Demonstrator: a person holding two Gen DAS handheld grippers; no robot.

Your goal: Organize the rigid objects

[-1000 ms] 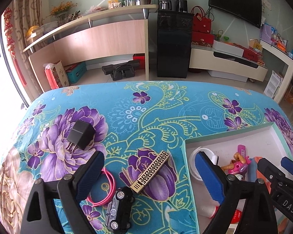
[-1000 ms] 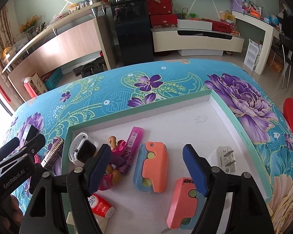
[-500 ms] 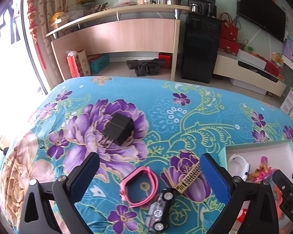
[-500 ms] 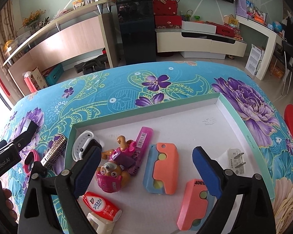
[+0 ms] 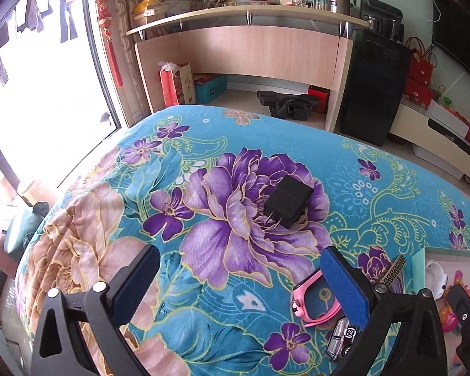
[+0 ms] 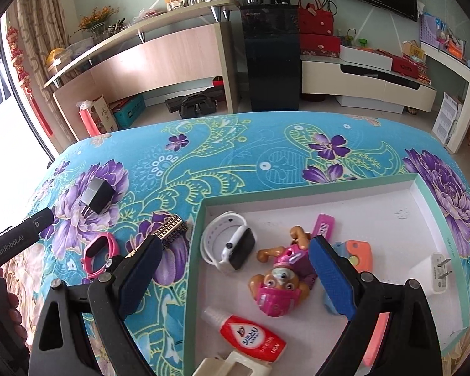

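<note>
teal tray rim [image 6: 195, 250] splits crowded interior from open floral cloth [image 5: 203, 282].

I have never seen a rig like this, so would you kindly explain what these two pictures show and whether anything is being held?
A person carries two clamps, each with a camera looking along its blue-padded fingers. One picture is from the left hand-held gripper, the other from the right hand-held gripper. Both are open and hold nothing. On the flowered cloth lie a black charger, a pink watch, a toy car and a patterned bar. The white tray holds a white watch, a toy dog, a glue bottle and a white plug.
</note>
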